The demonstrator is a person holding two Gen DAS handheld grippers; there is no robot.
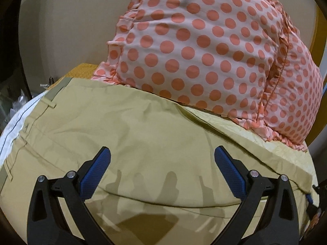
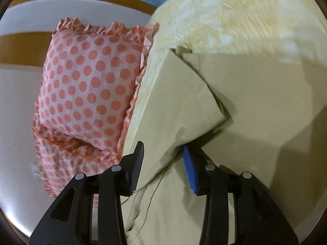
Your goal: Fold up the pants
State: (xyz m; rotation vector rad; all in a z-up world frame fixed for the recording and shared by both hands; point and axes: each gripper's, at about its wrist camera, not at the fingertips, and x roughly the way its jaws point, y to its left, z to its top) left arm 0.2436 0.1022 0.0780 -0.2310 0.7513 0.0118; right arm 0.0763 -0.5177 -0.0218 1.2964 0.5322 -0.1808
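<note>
Khaki pants [image 1: 126, 134] lie spread on the bed, waistband and belt loops at the left in the left wrist view. My left gripper [image 1: 162, 155] is open just above the fabric, holding nothing. In the right wrist view a folded layer of the pants [image 2: 179, 106] runs between the fingers of my right gripper [image 2: 163, 153]. Its jaws stand partly apart around that cloth; the blue pad [image 2: 190, 171] touches the fabric edge. The pants' leg ends are not visible.
A pink pillow with orange polka dots and ruffled edge [image 1: 214, 47] rests against the far side of the pants; it also shows in the right wrist view [image 2: 90, 85]. A pale yellow patterned bedsheet [image 2: 235, 14] lies underneath. A wooden headboard [image 2: 24, 42] stands behind.
</note>
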